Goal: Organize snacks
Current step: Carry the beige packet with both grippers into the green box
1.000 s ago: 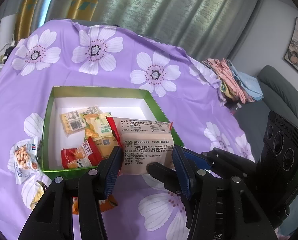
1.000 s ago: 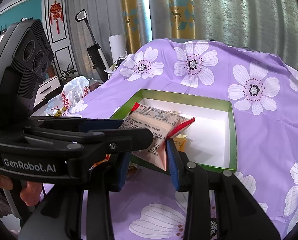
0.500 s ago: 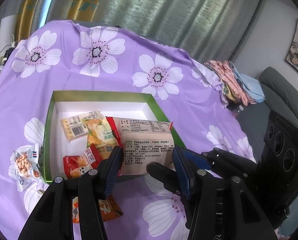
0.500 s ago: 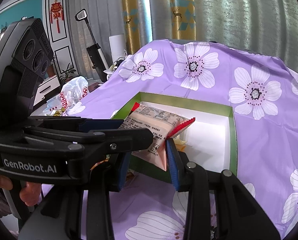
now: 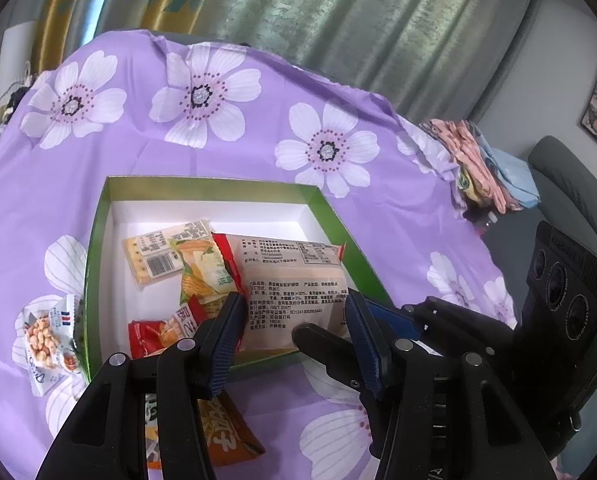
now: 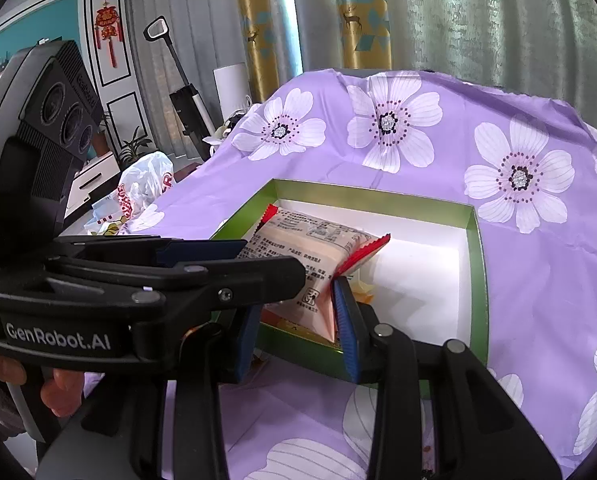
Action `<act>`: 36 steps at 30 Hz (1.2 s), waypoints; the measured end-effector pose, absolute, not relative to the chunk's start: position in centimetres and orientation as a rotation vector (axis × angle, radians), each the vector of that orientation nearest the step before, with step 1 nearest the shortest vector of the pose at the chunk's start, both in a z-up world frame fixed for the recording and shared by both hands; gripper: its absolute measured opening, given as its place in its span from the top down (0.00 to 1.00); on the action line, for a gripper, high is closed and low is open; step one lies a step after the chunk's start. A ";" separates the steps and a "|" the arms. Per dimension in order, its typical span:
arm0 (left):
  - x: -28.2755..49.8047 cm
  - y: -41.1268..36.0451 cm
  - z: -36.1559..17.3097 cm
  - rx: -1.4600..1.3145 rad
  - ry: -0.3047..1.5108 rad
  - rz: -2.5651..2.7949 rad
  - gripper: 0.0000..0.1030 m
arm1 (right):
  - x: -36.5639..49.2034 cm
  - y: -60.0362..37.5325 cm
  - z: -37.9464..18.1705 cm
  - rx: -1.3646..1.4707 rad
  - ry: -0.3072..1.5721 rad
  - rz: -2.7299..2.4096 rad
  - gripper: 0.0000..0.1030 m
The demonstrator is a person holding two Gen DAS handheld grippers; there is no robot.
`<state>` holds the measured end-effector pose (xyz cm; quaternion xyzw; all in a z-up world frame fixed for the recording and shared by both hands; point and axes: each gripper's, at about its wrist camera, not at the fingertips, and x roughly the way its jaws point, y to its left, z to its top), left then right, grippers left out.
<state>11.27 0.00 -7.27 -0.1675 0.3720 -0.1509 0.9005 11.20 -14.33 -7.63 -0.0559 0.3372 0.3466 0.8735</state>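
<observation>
A green box (image 5: 202, 188) with a white floor stands on the purple flowered cloth; it also shows in the right wrist view (image 6: 478, 280). My left gripper (image 5: 294, 320) and my right gripper (image 6: 298, 320) are both shut on one pale pink snack packet (image 5: 294, 284), held over the box's near right part. The packet also shows in the right wrist view (image 6: 318, 252). In the box lie a cracker pack (image 5: 158, 252), a yellow-green packet (image 5: 202, 268) and a red packet (image 5: 158, 332).
A peanut packet (image 5: 46, 340) lies on the cloth left of the box. An orange packet (image 5: 222, 436) lies in front of it under my left gripper. Folded clothes (image 5: 482, 164) sit at the right. A white plastic bag (image 6: 142, 184) is off the table's left.
Both grippers with the packet have drawn back a little toward me and risen; the box now sits lower and farther in view. Grips unchanged.
</observation>
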 end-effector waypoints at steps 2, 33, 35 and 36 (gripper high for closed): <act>11.5 0.1 -7.4 -0.347 0.776 -0.314 0.49 | 11.4 -14.2 -7.8 -0.119 0.710 0.724 0.65; 17.3 1.9 -10.4 -0.392 0.910 -0.304 0.49 | 17.5 -12.7 -11.0 -0.086 0.842 0.733 0.64; 17.7 2.0 -10.8 -0.393 0.927 -0.297 0.49 | 17.9 -12.4 -11.2 -0.090 0.857 0.732 0.63; 17.9 2.1 -11.0 -0.396 0.937 -0.296 0.49 | 18.1 -12.3 -11.4 -0.091 0.867 0.732 0.63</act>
